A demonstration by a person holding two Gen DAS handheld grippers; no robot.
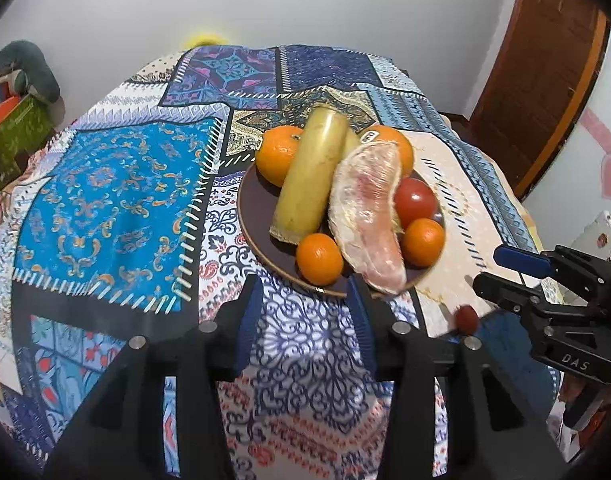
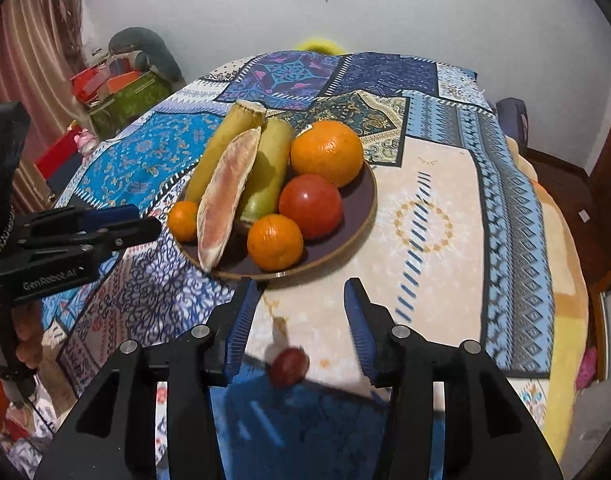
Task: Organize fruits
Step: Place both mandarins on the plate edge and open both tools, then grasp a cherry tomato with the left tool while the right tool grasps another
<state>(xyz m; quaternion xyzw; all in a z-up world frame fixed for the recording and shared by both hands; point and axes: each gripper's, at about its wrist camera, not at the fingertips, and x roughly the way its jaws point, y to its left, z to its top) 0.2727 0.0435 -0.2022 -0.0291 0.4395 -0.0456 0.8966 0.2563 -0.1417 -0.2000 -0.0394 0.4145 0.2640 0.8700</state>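
Beside the loaded plate (image 2: 361,216), the right gripper (image 2: 301,312) hovers spread and empty over a stray red fruit (image 2: 289,366), needing descent and closure; left gripper (image 1: 305,304) likewise unclenched

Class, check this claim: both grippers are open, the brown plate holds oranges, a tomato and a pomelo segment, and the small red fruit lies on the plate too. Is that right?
One detail is wrong. The small red fruit lies off the brown plate, on the tablecloth between the open fingers of the right gripper, as the right wrist view shows. The left gripper is open too.

Patchwork tablecloth (image 2: 445,208) (blue mostly), wooden door (image 1: 545,72), striped curtain (image 2: 29,40).
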